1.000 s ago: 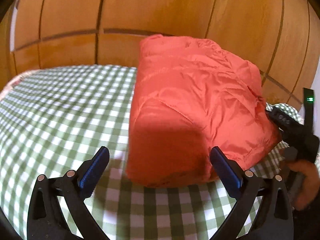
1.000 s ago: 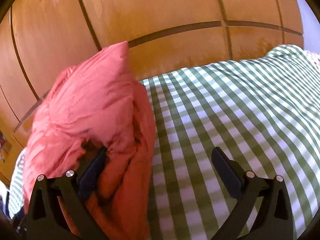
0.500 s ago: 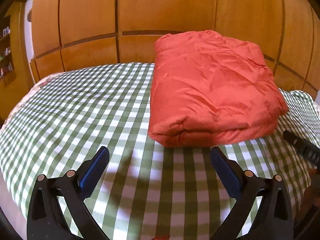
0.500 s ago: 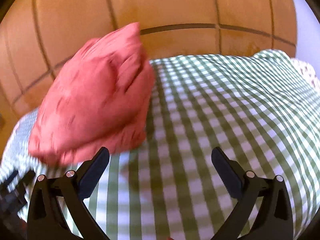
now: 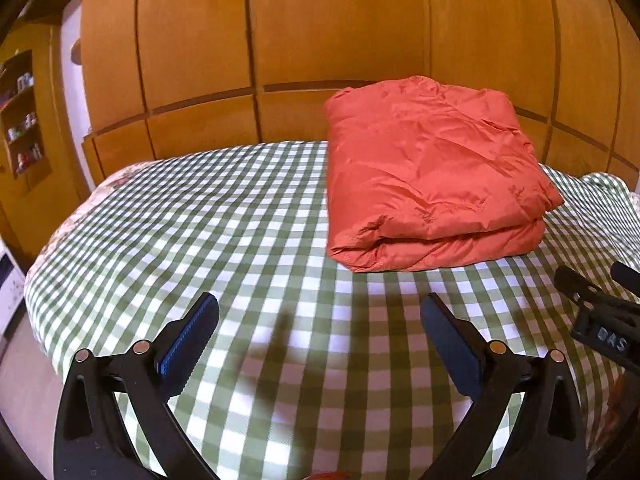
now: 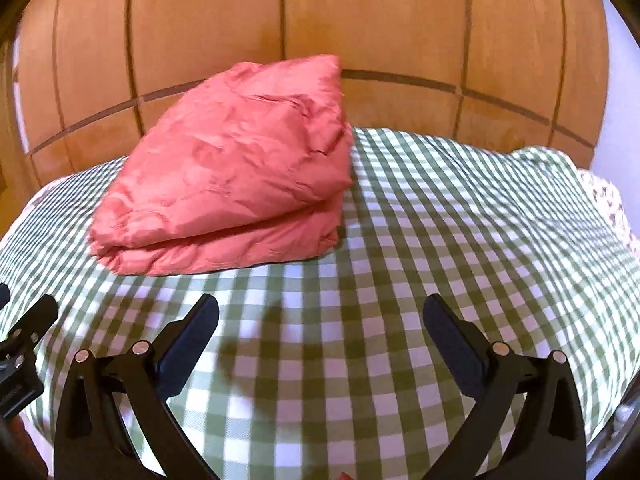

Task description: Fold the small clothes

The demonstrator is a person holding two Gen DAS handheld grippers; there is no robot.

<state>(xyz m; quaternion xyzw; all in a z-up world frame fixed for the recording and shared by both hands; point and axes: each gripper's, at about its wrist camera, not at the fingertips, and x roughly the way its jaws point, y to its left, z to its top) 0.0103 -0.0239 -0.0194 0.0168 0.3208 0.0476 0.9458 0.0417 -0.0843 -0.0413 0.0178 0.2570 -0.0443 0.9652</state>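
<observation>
A puffy red-orange garment (image 5: 432,176) lies folded into a thick rectangular bundle on the green-and-white checked cloth (image 5: 192,232). In the right wrist view the same garment (image 6: 236,172) sits left of centre. My left gripper (image 5: 320,312) is open with nothing between its fingers, held back from the bundle's near edge. The right gripper (image 6: 320,316) is likewise open and empty, well short of the bundle. Part of the right gripper (image 5: 600,312) shows at the right edge of the left wrist view.
Wooden wardrobe panels (image 5: 320,40) rise directly behind the bed. A shelf with small items (image 5: 20,120) stands at the far left. The checked cloth (image 6: 480,220) spreads wide to the right of the bundle. The bed's left edge (image 5: 44,272) drops away.
Both grippers have pulled back from the garment. The right gripper had a finger against the fabric a second ago; now it is clear and the bundle rests folded on the cloth.
</observation>
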